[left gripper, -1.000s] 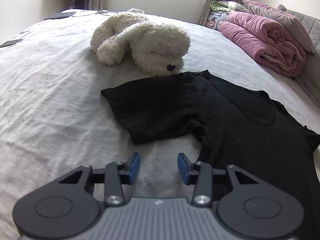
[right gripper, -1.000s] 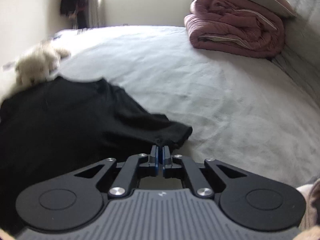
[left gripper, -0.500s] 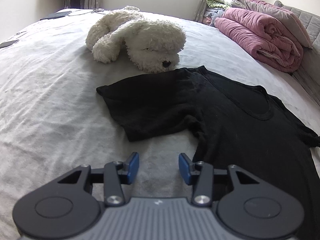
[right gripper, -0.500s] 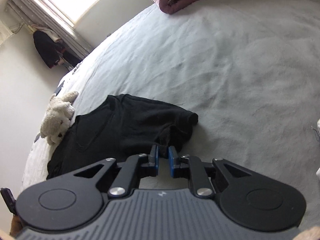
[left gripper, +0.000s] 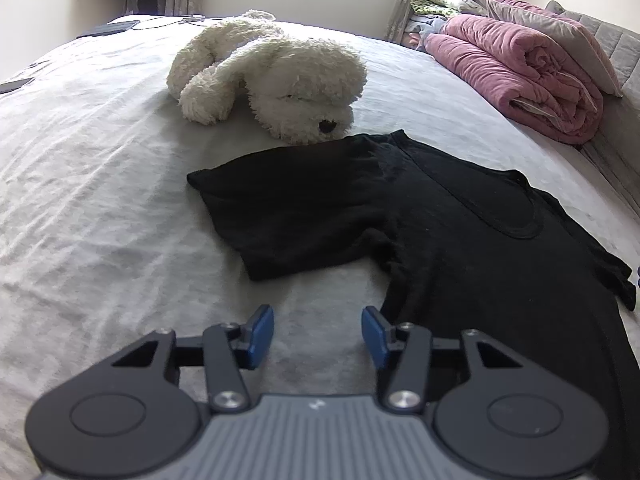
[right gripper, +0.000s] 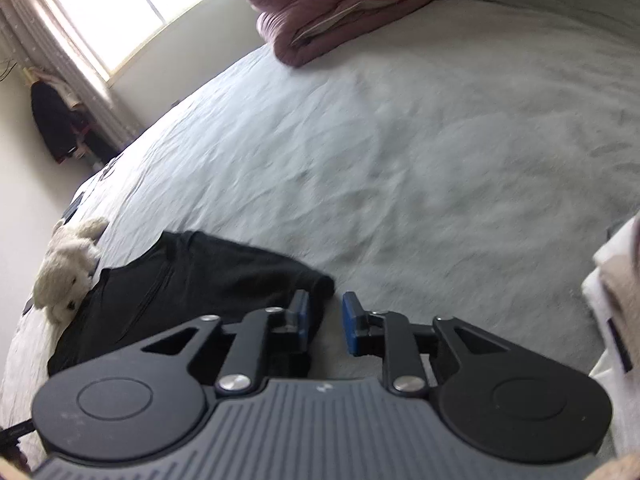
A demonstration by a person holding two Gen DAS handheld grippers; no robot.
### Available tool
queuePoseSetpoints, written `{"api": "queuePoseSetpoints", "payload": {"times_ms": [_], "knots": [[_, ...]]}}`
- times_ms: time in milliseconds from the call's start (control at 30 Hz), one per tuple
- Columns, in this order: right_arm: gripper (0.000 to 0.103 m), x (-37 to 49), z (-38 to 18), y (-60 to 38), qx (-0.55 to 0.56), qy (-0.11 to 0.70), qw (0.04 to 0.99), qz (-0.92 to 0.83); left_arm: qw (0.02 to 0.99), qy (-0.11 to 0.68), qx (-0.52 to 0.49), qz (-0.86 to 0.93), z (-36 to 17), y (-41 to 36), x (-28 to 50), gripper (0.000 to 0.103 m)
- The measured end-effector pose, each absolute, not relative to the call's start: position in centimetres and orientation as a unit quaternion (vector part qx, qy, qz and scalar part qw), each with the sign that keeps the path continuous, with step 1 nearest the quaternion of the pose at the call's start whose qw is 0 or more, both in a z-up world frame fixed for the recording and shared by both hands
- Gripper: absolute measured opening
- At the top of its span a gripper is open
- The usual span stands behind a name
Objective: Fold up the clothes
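The black T-shirt lies flat on the bed against a stuffed dog, and with the left gripper and right gripper both just opened and empty, a sleeve fold could snag the toy.

The left wrist view looks forward and down along the left gripper, close over the bed, facing the far wall. The right wrist view looks along the right gripper, rolled so the bed slants; the window sits at upper left. Both views share the shirt, plush dog and pink quilt.
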State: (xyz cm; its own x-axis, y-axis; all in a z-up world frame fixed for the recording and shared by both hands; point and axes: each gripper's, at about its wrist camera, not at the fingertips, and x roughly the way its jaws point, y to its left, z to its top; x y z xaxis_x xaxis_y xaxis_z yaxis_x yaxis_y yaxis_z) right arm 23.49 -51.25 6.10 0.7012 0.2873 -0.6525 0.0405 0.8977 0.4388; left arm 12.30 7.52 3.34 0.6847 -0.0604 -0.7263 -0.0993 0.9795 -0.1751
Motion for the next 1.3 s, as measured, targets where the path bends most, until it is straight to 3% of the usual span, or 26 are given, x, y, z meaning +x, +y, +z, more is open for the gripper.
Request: {"api": "queuePoseSetpoints", "payload": {"times_ms": [67, 467, 533, 633, 700, 833, 967, 1100, 1167, 1300], "knots": [[0.058, 24.2, 5.8, -51.1, 0.203, 0.373, 0.903, 0.066, 0.913, 0.397, -0.098, 0.010, 3.3, 7.5, 12.3, 0.051], [0.058, 27.5, 4.0, -47.8, 0.141, 0.387, 0.908, 0.072, 0.911, 0.398, -0.104, 0.005, 3.2, 7.7, 12.4, 0.052], [0.054, 27.3, 4.2, -46.4, 0.083, 0.399, 0.910, 0.076, 0.912, 0.398, -0.101, 0.006, 3.2, 7.6, 12.4, 0.052], [0.039, 27.4, 4.3, -45.0, 0.029, 0.408, 0.910, 0.073, 0.913, 0.398, -0.092, 0.007, 3.2, 7.3, 12.3, 0.052], [0.016, 27.5, 5.1, -46.3, 0.082, 0.386, 0.915, 0.086, 0.913, 0.398, -0.092, 0.007, 3.3, 7.4, 12.3, 0.052], [0.025, 27.9, 5.8, -48.9, 0.184, 0.362, 0.908, 0.103, 0.911, 0.399, -0.104, 0.005, 3.3, 7.8, 12.5, 0.052], [0.025, 29.2, 5.0, -46.7, 0.057, 0.399, 0.912, 0.081, 0.911, 0.399, -0.103, 0.005, 3.3, 7.7, 12.4, 0.052], [0.029, 29.0, 5.1, -48.2, 0.116, 0.374, 0.918, 0.064, 0.911, 0.399, -0.100, 0.006, 3.3, 7.5, 12.3, 0.052], [0.029, 28.6, 4.5, -47.9, 0.114, 0.395, 0.908, 0.081, 0.911, 0.399, -0.100, 0.006, 3.3, 7.5, 12.3, 0.052], [0.017, 26.0, 4.8, -46.5, 0.061, 0.395, 0.911, 0.102, 0.911, 0.399, -0.102, 0.005, 3.4, 7.6, 12.3, 0.052]]}}
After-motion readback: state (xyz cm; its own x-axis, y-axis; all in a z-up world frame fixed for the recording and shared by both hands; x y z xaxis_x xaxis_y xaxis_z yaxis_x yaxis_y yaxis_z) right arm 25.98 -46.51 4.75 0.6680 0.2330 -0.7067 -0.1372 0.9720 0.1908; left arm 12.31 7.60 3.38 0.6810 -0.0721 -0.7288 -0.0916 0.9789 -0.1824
